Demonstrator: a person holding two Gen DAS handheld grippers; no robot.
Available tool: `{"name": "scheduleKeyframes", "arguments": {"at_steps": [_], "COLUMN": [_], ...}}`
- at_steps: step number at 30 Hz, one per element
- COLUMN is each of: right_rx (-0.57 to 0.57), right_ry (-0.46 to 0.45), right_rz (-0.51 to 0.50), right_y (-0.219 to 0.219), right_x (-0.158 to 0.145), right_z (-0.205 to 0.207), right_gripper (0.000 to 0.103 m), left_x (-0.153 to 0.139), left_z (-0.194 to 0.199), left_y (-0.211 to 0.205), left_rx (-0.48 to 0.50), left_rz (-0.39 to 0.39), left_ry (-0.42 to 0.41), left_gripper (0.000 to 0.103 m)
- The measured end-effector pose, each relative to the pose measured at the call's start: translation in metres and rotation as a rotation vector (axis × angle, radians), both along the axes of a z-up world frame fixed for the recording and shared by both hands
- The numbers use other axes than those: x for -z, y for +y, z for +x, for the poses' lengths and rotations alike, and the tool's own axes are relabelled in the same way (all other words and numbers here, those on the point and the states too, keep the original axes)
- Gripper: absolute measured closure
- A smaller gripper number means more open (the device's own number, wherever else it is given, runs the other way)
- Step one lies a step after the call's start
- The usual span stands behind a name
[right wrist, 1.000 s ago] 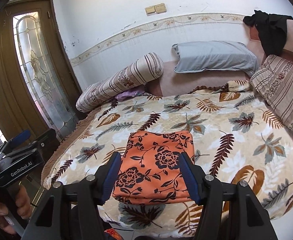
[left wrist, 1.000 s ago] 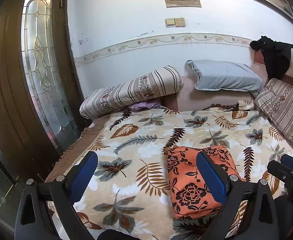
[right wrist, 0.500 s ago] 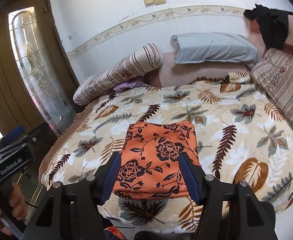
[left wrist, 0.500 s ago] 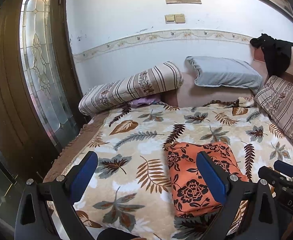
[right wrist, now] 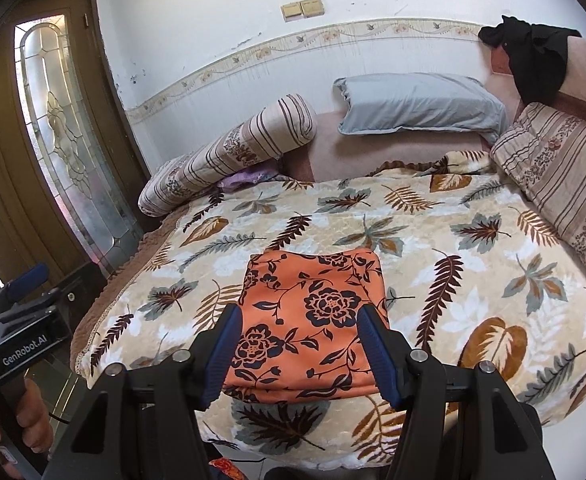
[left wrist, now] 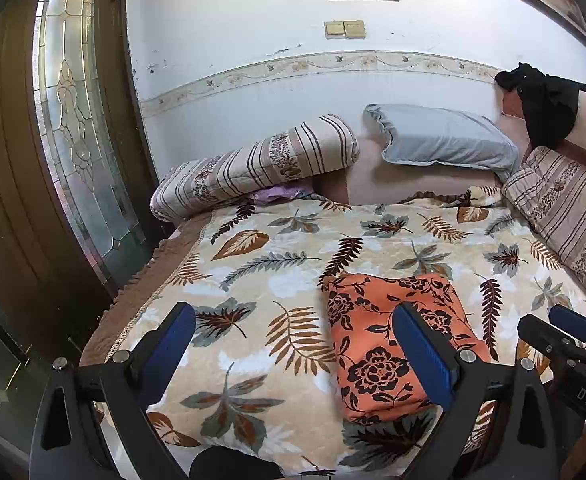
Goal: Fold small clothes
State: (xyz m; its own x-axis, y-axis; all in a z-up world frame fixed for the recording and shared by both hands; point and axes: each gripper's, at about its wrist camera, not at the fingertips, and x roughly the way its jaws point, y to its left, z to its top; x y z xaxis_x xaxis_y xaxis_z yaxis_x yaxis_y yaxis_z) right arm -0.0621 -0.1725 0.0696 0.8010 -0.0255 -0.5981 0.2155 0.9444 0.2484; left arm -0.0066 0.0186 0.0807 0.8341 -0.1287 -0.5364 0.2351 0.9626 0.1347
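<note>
A folded orange garment with black flowers (left wrist: 365,340) lies flat on the leaf-patterned blanket (left wrist: 261,280) near the bed's front edge. My left gripper (left wrist: 293,320) hovers in front of the bed, open wide and empty. Its right finger overlaps the garment in this view but stays clear of the cloth. In the right wrist view the same garment (right wrist: 313,300) shows between the blue pads of my right gripper (right wrist: 299,320), which is open above its near edge without pinching it. A hand (right wrist: 25,420) holds the left gripper (right wrist: 25,284) at the left.
A striped bolster (left wrist: 253,168), a grey pillow (left wrist: 441,140) and a striped cushion (left wrist: 565,208) line the back and right of the bed. A black garment (left wrist: 541,108) hangs on the headboard. A purple cloth (left wrist: 277,194) sits under the bolster. A glass-panelled door (left wrist: 73,120) stands left.
</note>
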Motion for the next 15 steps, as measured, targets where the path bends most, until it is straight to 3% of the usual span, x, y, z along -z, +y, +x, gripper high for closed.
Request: {"name": "scheduleKeyframes", "arguments": {"at_steps": [15], "right_rx": [0.028], "right_ry": [-0.031], "right_rz": [-0.007], "right_y": [0.001], "right_x": [-0.012], "right_z": [-0.015], "right_gripper": [0.039], "left_x": [-0.008], "left_z": [-0.013], "left_y": [0.003], "left_rx": [0.010], "left_rz": [-0.012], "left_ry": [-0.004], "left_gripper": [0.004]}}
